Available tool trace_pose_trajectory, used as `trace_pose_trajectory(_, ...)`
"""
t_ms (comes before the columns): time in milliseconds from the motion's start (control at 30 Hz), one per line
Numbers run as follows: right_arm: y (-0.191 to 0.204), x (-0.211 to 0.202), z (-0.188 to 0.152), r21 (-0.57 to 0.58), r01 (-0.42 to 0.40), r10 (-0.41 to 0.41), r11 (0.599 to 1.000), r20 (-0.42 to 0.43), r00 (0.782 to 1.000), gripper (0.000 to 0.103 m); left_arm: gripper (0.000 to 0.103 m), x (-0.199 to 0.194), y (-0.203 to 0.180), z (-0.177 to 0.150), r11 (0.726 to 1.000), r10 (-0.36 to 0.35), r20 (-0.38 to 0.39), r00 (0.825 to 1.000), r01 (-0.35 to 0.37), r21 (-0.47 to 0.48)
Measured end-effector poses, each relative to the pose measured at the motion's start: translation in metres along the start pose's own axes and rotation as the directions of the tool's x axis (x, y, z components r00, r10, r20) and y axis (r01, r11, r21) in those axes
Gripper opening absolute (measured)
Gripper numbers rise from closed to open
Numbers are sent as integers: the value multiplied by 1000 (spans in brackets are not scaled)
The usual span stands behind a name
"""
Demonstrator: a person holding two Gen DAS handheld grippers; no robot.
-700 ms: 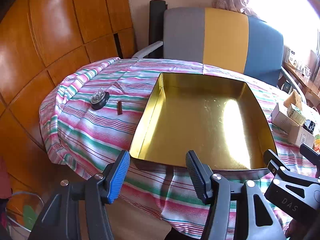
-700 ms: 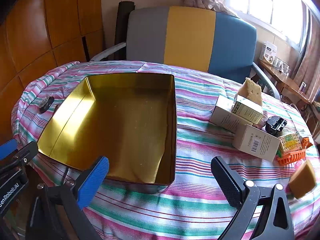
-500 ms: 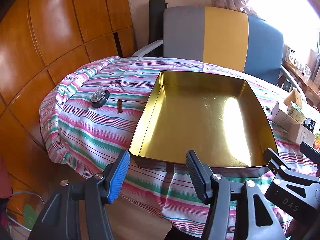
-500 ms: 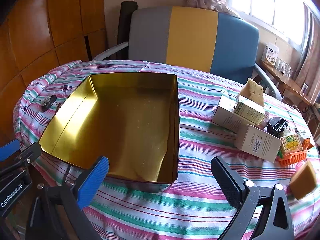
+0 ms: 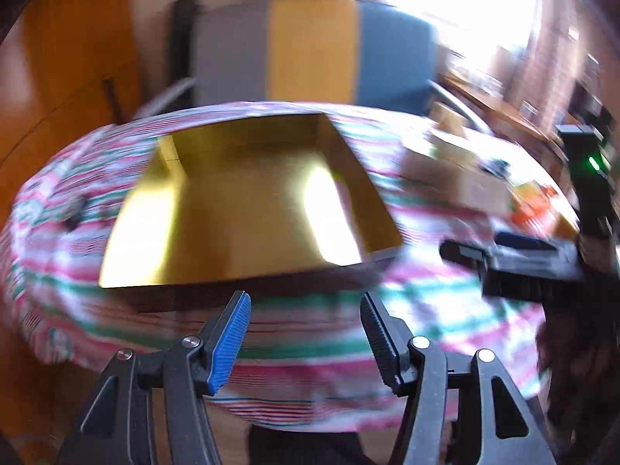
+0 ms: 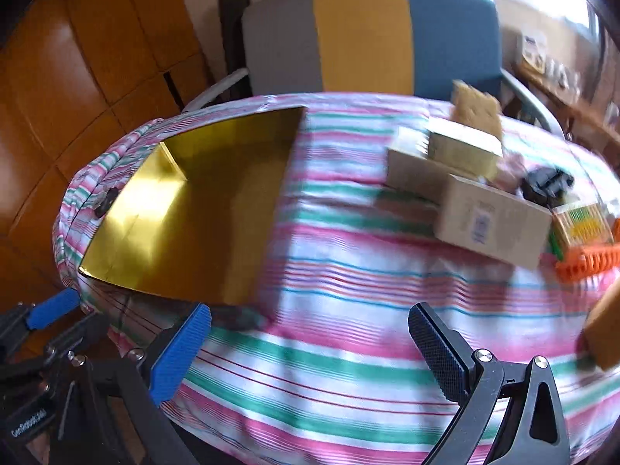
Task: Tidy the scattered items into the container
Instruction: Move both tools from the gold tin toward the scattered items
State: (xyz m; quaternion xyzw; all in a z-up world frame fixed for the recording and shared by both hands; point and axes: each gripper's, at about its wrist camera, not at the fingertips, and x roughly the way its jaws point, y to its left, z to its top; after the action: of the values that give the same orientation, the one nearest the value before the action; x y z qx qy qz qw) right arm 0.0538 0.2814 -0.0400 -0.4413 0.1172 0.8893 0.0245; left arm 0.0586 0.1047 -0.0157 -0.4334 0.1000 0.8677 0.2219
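Gold tin [image 6: 186, 224] sits ahead-left of the right gripper [image 6: 310, 352], cardboard boxes [image 6: 488, 221] ahead-right; left gripper [image 5: 306, 337] faces the tin; both jaws gape wide, holding nothing.

2 low wrist views, sharing gold tin [image 5: 248, 209]

Left gripper [image 5: 304, 335] and right gripper [image 6: 310, 352], both empty, fingers spread wide apart.
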Motion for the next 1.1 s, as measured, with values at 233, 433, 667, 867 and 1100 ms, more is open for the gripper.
trace_pose_trajectory(233, -93, -19, -21, 139, 23, -19, 990, -34, 999, 103, 60, 46, -61, -5, 963, -122, -137, 983, 150, 222)
trace_pose_trajectory(433, -130, -31, 3, 180, -45, 46, 983, -2, 999, 103, 60, 74, -71, -9, 945, -153, -202, 967, 203, 255)
trace_pose_trajectory(667, -130, -13, 75, 105, -62, 57, 993, 46, 997, 103, 67, 81, -62, -12, 944, -218, -199, 955, 259, 207)
trace_pose_trajectory(867, -132, 39, 110, 97, -60, 69, 993, -98, 993, 103, 79, 80, -56, -12, 931, -297, -202, 933, 330, 156)
trace_pose_trajectory(1100, -122, 46, 76, 75, -193, 205, 978, -204, 957, 103, 84, 82, -48, -8, 917, -368, -198, 908, 390, 84)
